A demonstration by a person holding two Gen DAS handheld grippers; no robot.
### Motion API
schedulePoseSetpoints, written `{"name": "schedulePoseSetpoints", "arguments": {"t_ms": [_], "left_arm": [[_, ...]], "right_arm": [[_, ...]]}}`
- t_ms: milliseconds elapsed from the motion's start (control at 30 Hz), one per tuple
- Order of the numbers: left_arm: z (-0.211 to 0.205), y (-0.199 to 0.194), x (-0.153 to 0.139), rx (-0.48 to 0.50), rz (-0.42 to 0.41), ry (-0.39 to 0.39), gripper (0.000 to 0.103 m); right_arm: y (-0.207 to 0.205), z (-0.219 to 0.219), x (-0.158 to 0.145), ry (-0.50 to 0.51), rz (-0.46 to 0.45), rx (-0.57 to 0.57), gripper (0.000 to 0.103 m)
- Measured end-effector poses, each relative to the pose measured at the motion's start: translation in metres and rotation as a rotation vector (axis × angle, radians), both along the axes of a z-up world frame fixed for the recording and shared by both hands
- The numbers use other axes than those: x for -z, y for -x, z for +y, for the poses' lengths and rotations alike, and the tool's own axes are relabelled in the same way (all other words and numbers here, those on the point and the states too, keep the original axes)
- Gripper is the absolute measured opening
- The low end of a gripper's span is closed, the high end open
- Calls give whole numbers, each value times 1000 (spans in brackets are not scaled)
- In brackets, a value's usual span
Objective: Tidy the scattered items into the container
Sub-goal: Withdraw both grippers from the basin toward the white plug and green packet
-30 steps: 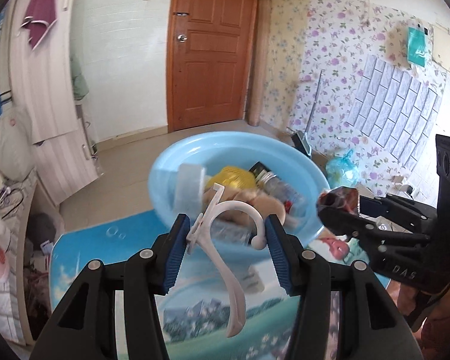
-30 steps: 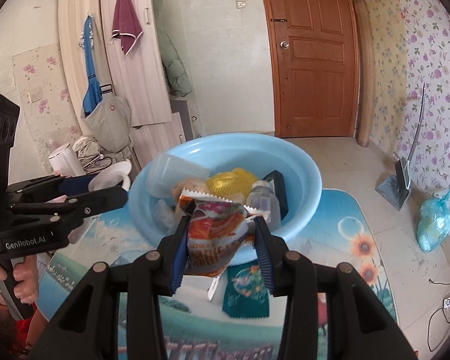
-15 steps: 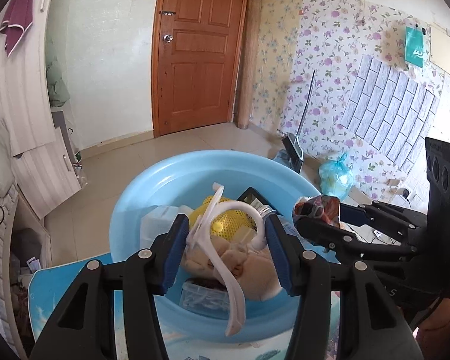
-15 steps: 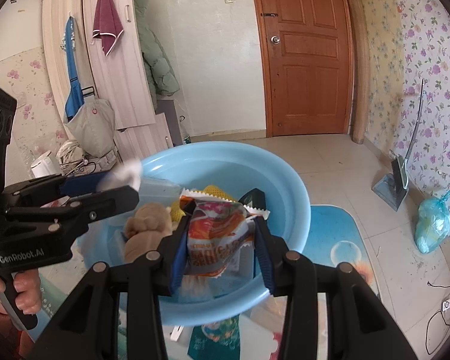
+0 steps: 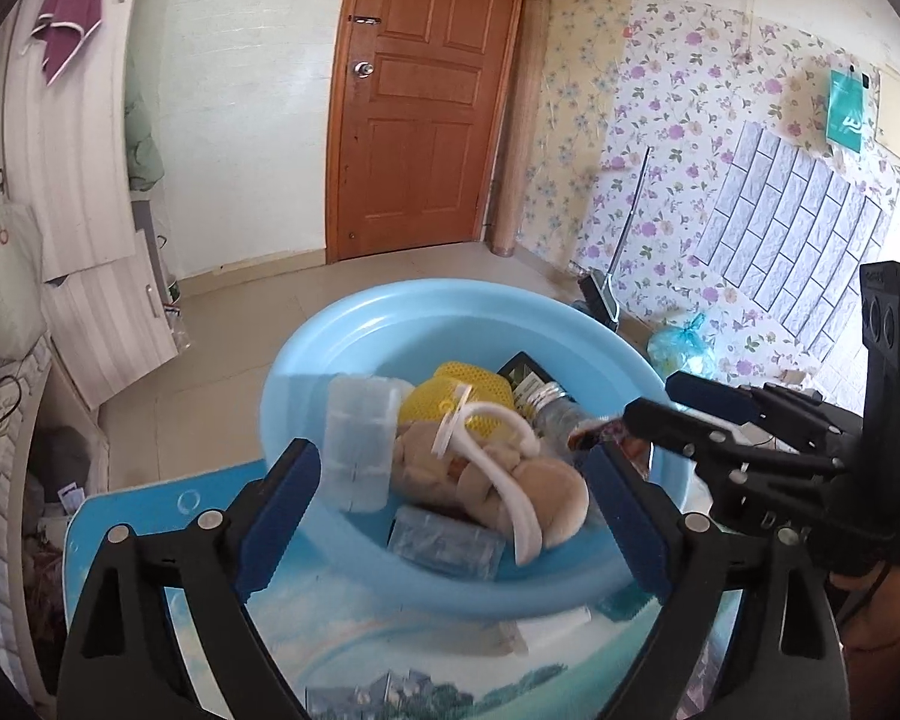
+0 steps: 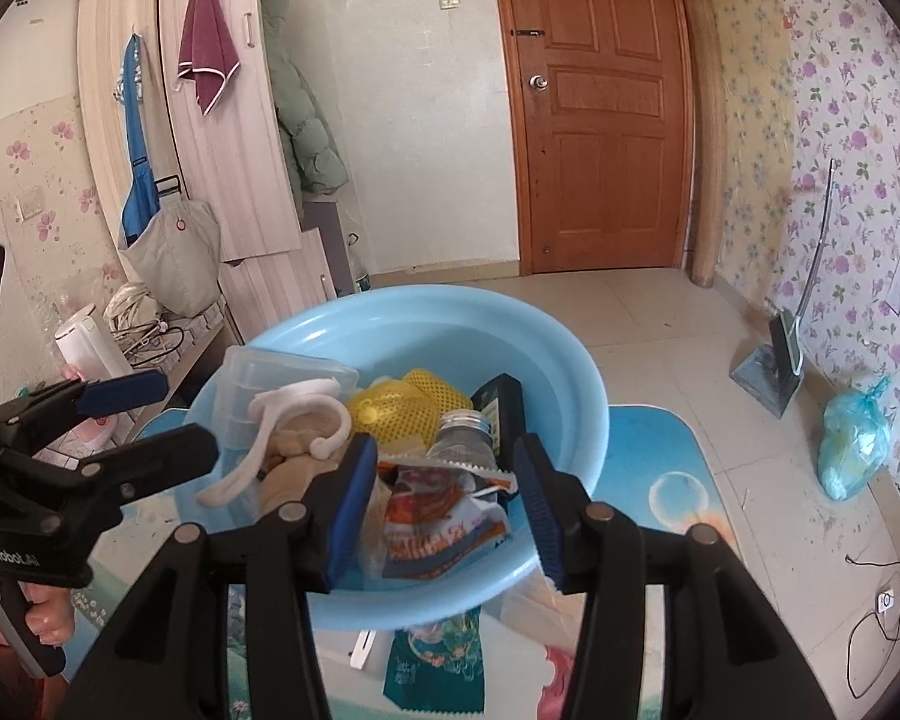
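A light blue basin [image 5: 390, 300] [image 6: 426, 300] stands on the picture-printed table and holds several items. A white plastic hook [image 5: 498, 468] [image 6: 270, 420] lies loose on a tan plush toy [image 5: 546, 492] inside it. My left gripper [image 5: 453, 456] [image 6: 180, 414] hovers over the basin's near rim, wide open and empty. An orange snack packet [image 6: 438, 528] [image 5: 594, 426] sits low in the basin, below my right gripper [image 6: 444, 444] [image 5: 648, 405], whose jaws stand apart around it without holding it.
The basin also holds a clear plastic box [image 5: 360, 438], a yellow mesh item [image 5: 462, 390], a bottle [image 6: 462, 444] and a dark box [image 6: 501, 402]. A teal packet [image 6: 438, 672] and a small white item [image 6: 363, 648] lie on the table before the basin.
Both grippers moved over the basin and opened. The white hook dropped from the left gripper onto the plush toy. The snack packet slipped down out of the right gripper into the basin.
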State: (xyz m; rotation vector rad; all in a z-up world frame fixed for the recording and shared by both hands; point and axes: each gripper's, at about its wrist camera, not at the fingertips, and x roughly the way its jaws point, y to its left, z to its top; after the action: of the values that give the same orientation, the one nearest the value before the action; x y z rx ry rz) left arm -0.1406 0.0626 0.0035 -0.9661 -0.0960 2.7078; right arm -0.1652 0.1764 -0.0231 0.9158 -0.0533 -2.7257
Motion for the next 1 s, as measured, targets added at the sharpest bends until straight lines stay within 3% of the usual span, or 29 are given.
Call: {"name": "schedulePoseSetpoints", "arguments": {"t_ms": [67,267,633,1000], "left_arm": [[-2,-7,0,-11,-19,0,99],[-4,-31,6,-25,-70,-3,99],[-4,-66,25,-60,-177,80,99],[-27,-95,61,-127,-266,46,99]], "right_arm": [[-8,0,-2,-1,0,5,47],[-32,-1,-1,-7,-20,16,47],[-68,2,15,-31,-125,30,47],[-96,16,33,-26,-170,58,47]]}}
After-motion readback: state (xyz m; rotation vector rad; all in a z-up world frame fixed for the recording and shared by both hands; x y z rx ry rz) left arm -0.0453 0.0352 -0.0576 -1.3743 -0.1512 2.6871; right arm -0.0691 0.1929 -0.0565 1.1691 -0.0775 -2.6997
